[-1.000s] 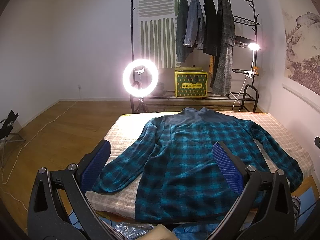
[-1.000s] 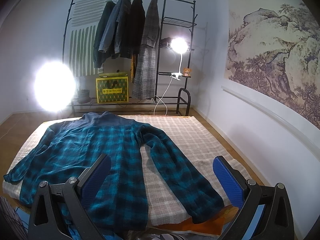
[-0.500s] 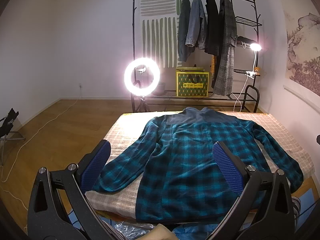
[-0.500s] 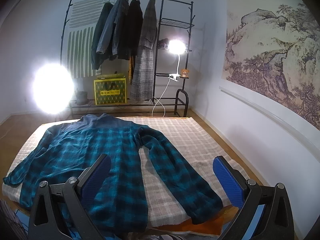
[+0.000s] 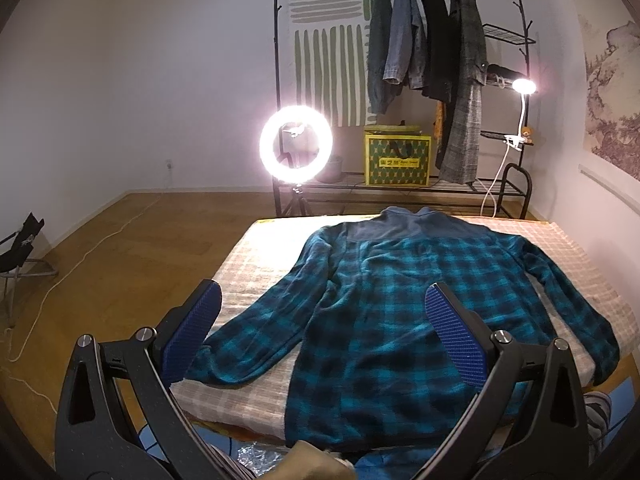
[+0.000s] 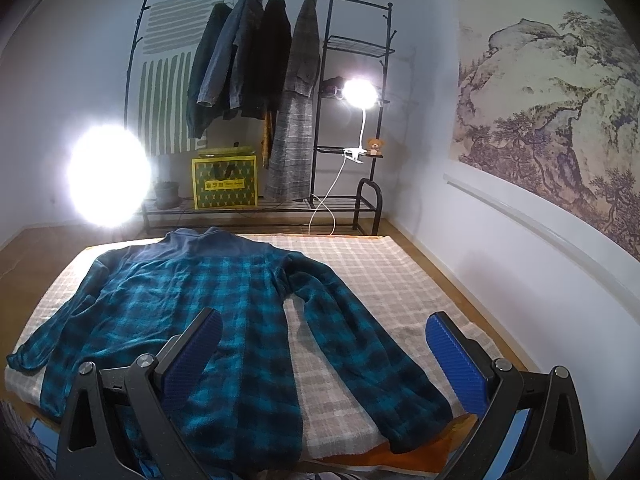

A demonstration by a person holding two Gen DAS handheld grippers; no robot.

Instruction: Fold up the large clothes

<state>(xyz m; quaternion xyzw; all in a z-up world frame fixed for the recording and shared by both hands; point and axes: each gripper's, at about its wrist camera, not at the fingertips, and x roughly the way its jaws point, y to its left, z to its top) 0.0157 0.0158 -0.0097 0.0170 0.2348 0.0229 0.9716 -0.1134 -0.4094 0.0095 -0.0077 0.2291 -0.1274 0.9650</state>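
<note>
I worked in what looked like a home bedroom set up for filming: a low mattress [image 5: 256,256] lay on wood flooring [image 5: 132,240], coats hung on a black garment rack [image 6: 256,52], a ring light [image 5: 296,145] glowed, and a landscape mural [image 6: 552,120] covered one wall.

We see a black clothes rack [image 5: 400,92] against the far wall, with four dark garments [image 6: 256,60] hanging from it — one of them a long grey checked coat [image 5: 466,92]. On its low shelf sits a yellow patterned box [image 5: 397,160]. A lit ring light [image 5: 296,144] stands left of the box, and a clip lamp [image 6: 360,94] glows on the rack's right side, a small teddy bear [image 6: 376,145] just beside its clamp. A landscape mural [image 6: 552,120] covers the right wall.
</note>
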